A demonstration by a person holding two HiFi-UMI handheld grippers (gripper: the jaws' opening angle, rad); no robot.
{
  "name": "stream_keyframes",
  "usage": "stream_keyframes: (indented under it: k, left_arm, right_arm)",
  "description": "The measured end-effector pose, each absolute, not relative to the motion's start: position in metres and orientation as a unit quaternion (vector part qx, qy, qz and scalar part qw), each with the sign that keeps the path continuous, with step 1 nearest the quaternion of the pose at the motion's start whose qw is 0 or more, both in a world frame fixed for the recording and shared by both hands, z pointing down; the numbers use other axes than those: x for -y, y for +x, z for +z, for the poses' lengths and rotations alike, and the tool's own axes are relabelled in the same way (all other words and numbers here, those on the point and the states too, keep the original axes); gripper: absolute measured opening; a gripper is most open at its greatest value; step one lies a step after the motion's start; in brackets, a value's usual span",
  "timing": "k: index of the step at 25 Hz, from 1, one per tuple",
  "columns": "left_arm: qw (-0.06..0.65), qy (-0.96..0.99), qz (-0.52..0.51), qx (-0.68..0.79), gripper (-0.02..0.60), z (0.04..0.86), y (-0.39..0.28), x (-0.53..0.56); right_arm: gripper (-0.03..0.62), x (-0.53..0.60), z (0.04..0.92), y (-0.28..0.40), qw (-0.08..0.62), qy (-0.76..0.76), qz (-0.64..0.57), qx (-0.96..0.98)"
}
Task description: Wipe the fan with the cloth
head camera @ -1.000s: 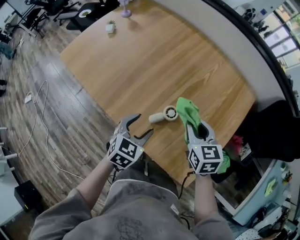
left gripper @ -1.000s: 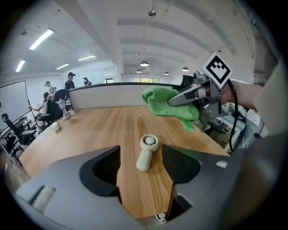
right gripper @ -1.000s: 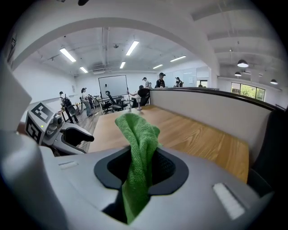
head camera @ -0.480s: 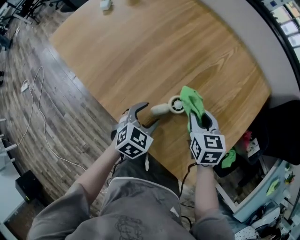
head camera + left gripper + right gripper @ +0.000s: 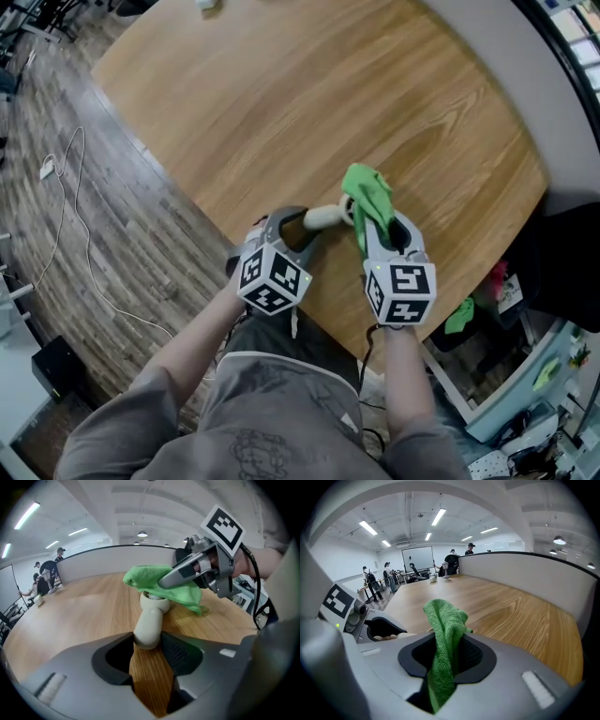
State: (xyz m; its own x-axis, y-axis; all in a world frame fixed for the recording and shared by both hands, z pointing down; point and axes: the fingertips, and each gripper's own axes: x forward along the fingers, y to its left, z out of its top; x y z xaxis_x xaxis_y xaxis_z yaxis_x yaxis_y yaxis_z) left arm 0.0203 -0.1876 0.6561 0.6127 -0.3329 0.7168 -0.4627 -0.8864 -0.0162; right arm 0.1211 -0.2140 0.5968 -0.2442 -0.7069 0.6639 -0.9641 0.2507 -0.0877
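A small beige handheld fan [image 5: 321, 217] lies on the wooden table [image 5: 281, 103] near its front edge. My left gripper [image 5: 298, 223] has just been closing, and its jaws now pinch the end of the fan's handle [image 5: 149, 620]. My right gripper [image 5: 379, 228] is shut on a green cloth [image 5: 367, 200], which stands up out of its jaws [image 5: 445, 634]. The cloth [image 5: 161, 585] drapes over the fan's round head and hides most of it. In the left gripper view, the right gripper [image 5: 187, 573] reaches in from the right above the fan.
The table's front edge runs just under both grippers, with wood-plank floor and a white cable [image 5: 66, 216] to the left. A small white object [image 5: 204, 4] sits at the table's far edge. A grey curved partition [image 5: 562, 112] borders the table on the right.
Both grippers have come down onto the fan. The left jaws, wide open before, have closed around the handle. The cloth, earlier beside the fan's head, now lies over it.
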Motion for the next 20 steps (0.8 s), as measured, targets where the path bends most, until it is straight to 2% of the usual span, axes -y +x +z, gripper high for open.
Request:
stream_keyframes:
  k: [15, 20]
  left_arm:
    - [0.085, 0.898, 0.371, 0.219, 0.179, 0.658, 0.021, 0.186]
    - [0.087, 0.898, 0.372, 0.216, 0.178, 0.658, 0.022, 0.185]
  right_arm:
    - [0.100, 0.203, 0.609, 0.012, 0.277, 0.417, 0.264, 0.824]
    - [0.100, 0.208, 0.608, 0.016, 0.283, 0.414, 0.257, 0.826]
